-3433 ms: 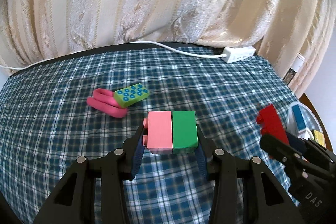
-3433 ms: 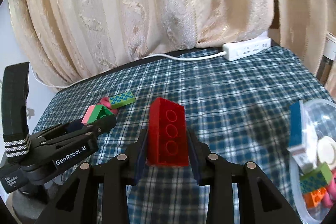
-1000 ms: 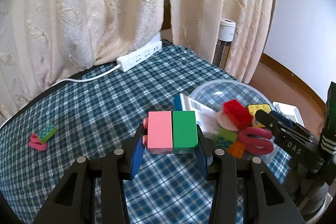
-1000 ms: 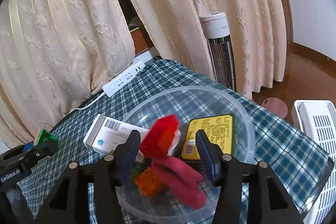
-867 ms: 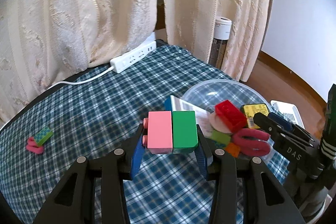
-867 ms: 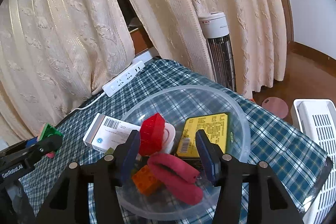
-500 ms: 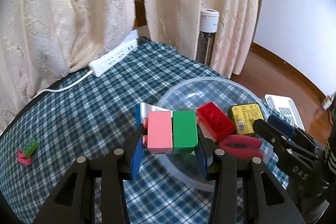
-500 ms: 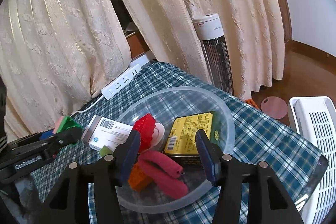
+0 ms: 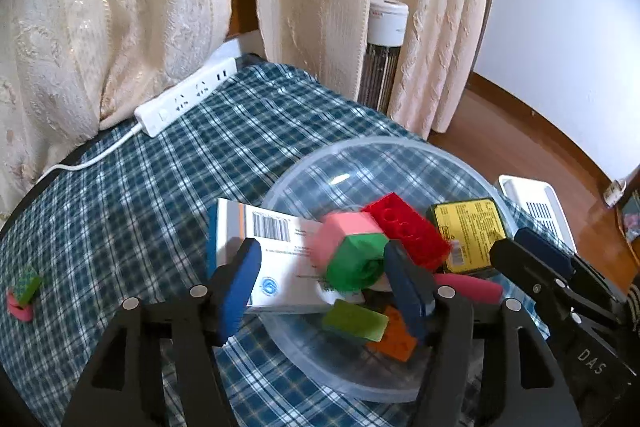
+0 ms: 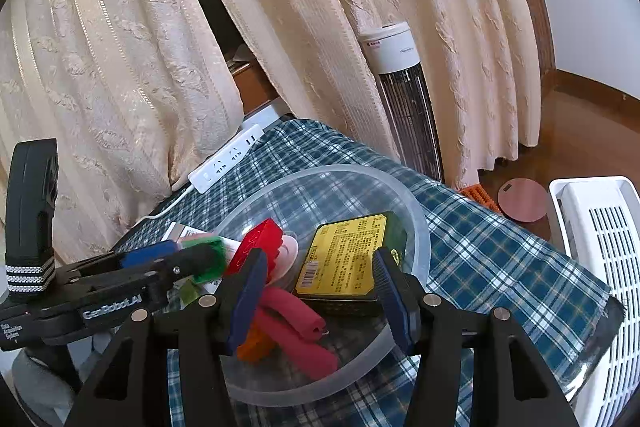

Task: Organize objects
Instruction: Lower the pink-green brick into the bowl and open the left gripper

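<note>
My left gripper (image 9: pixel 324 273) is open over the near side of the clear plastic bowl (image 9: pixel 384 151). The pink-and-green block (image 9: pixel 350 247) is blurred and tilted between the spread fingers, loose above the bowl's contents. The bowl holds a red brick (image 9: pixel 404 223), a yellow box (image 9: pixel 470 231), a white carton (image 9: pixel 280 251), a pink clip (image 9: pixel 468 287), a green block (image 9: pixel 354 319) and an orange brick (image 9: pixel 394 335). My right gripper (image 10: pixel 320 301) is open and empty over the same bowl (image 10: pixel 416 223). The left gripper also shows in the right wrist view (image 10: pixel 192 263).
A white power strip (image 9: pixel 184 103) lies at the table's back edge by the curtain. A small green block on a pink clip (image 9: pixel 22 293) lies far left on the checked cloth. A tower heater (image 10: pixel 404 95) and a white basket (image 10: pixel 600 267) stand off the table's right side.
My left gripper carried the pink-and-green block over the bowl and has opened; the block is tipping free. My right gripper had dropped the red brick into the bowl and stays open.
</note>
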The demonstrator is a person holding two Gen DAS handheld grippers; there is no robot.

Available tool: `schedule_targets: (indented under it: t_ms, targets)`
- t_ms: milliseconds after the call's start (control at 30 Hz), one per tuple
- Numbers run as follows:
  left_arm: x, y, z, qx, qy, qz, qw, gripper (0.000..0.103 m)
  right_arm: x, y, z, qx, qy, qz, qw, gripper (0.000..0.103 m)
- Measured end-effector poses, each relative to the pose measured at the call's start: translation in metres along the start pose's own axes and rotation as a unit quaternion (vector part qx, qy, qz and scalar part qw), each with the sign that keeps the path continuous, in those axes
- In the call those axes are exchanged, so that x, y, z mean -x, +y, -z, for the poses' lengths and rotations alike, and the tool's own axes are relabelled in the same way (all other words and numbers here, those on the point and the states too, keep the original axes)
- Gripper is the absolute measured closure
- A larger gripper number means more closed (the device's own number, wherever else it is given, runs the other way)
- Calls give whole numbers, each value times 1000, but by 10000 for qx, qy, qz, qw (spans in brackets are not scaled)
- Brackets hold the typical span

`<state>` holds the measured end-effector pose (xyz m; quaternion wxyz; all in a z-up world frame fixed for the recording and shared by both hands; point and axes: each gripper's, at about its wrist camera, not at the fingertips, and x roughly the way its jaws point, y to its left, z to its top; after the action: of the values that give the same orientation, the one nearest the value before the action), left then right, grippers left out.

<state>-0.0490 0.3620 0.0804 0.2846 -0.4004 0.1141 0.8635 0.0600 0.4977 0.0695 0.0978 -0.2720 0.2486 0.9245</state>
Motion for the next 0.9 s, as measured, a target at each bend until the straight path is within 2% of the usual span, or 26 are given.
schedule_targets:
  t_ms: [400, 533, 900]
  targets:
    - [18, 21, 5, 136, -166, -146, 9997, 38, 0, 17, 2, 133, 15, -99, 9999, 45]
    - [25, 31, 8, 209, -193, -237, 9993, 35, 2, 25, 3, 185, 2, -143, 9997, 45]
    - [48, 79, 26, 548, -235, -599, 9964, 33, 8, 56, 7, 427, -7, -338, 9985, 44]
